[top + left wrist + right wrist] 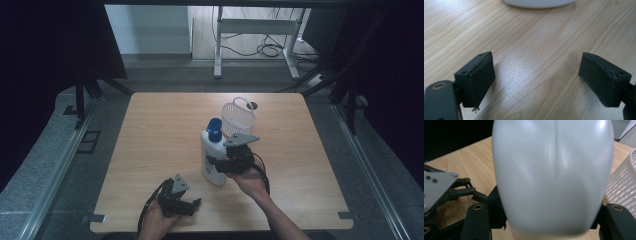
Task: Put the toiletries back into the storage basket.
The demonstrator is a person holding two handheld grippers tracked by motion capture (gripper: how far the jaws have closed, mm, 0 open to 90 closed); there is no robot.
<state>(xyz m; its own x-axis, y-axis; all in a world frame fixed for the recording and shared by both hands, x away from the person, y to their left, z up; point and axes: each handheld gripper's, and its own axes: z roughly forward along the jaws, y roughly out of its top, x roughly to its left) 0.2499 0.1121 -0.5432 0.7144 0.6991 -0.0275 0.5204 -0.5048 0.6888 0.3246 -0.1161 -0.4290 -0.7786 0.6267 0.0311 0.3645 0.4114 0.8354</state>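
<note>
Right gripper (218,164): we are clamping its jaws across the lower body of the white bottle (212,159), one jaw on each flank, as the right gripper view (551,230) confirms. Left gripper (192,205): we are holding it low over the wooden table (155,140), nearer us than the bottle and apart from it, jaws spread wide with nothing between them (536,82).

White bottle (552,175): standing upright near the table's middle, blue flip cap (214,127) on top. White slotted basket (238,119): just behind the bottle, on its far side, with a loop handle.

Handling, as we are judging it: smooth glossy plastic, likely slippery; walls probably yielding under a hard squeeze; weight depending on fill, which we cannot tell. We are favouring a hold on the broad flat flanks at mid-body, keeping clear of the cap.
</note>
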